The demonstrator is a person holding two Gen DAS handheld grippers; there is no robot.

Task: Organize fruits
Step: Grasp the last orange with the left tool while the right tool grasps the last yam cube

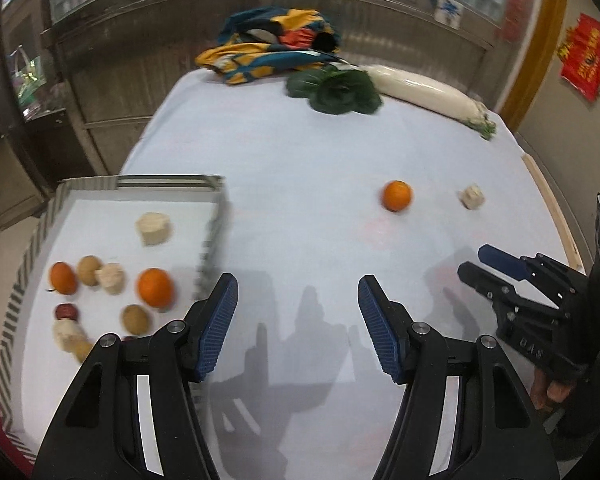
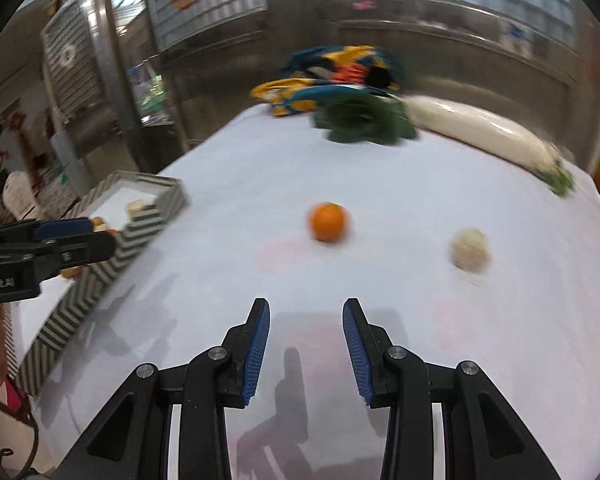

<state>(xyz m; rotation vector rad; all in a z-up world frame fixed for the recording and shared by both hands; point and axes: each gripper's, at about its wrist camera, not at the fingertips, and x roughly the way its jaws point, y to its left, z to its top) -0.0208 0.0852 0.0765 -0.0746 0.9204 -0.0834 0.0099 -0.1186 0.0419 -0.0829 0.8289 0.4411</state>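
Both grippers are empty: left gripper (image 1: 298, 300) jaws wide apart, right gripper (image 2: 306, 320) narrower but still parted. The loose orange (image 2: 328, 222) sits mid-table, toward the right edge. I'd center the jaws on it before squeezing (it rolls). The tray (image 1: 52, 208) at the left edge already holds two oranges, brownish fruit and pale chunks.

Left hand-held gripper (image 1: 298, 292): black angular arms, silver round screws, ribbed blue pads. Right hand-held gripper (image 2: 306, 314): same black frame, silver screws, blue ribbed pads; white lettering on the housing.
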